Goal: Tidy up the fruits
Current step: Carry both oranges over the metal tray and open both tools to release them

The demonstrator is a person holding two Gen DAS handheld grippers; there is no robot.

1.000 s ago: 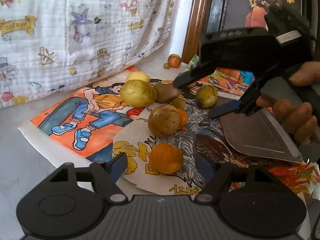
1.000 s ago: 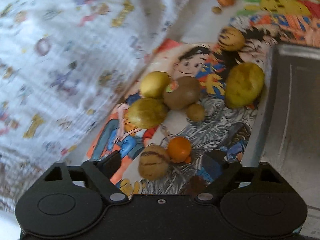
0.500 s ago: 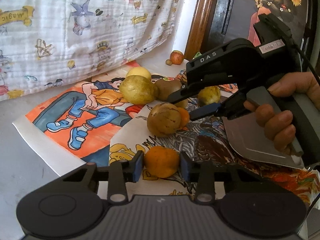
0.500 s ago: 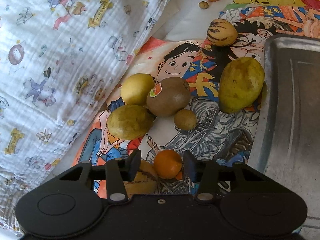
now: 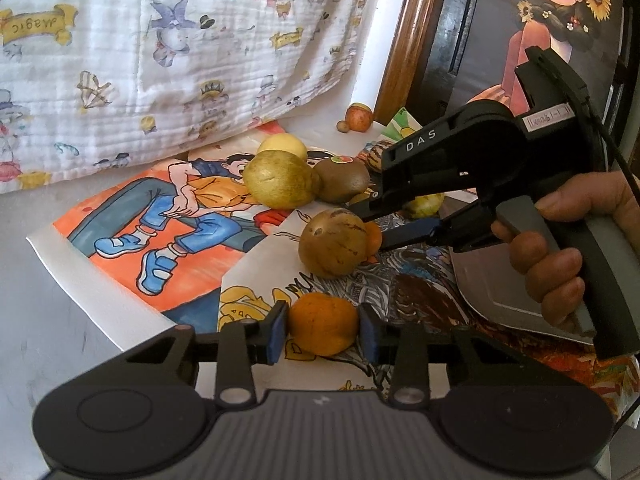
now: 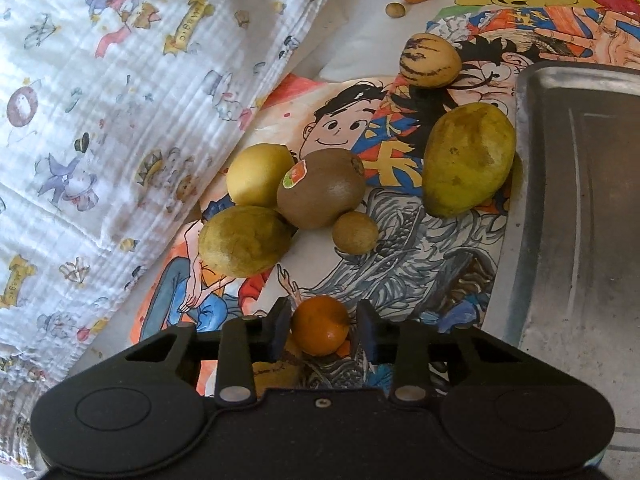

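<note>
Loose fruits lie beside the metal tray [image 6: 580,208]: mango [image 6: 466,158] against its rim, kiwi [image 6: 320,188], two oranges [image 5: 322,322] [image 6: 319,330], striped melon [image 6: 430,60].

Metal tray [image 6: 580,208] runs off the right edge of the right wrist view; in the left wrist view the hand [image 5: 560,248] and right gripper [image 5: 370,222] hide most of it. Small orange [image 5: 374,236] mostly hidden behind a brown striped fruit [image 5: 332,242]. Round object [image 5: 341,126] near the far apple: too small to identify.
</note>
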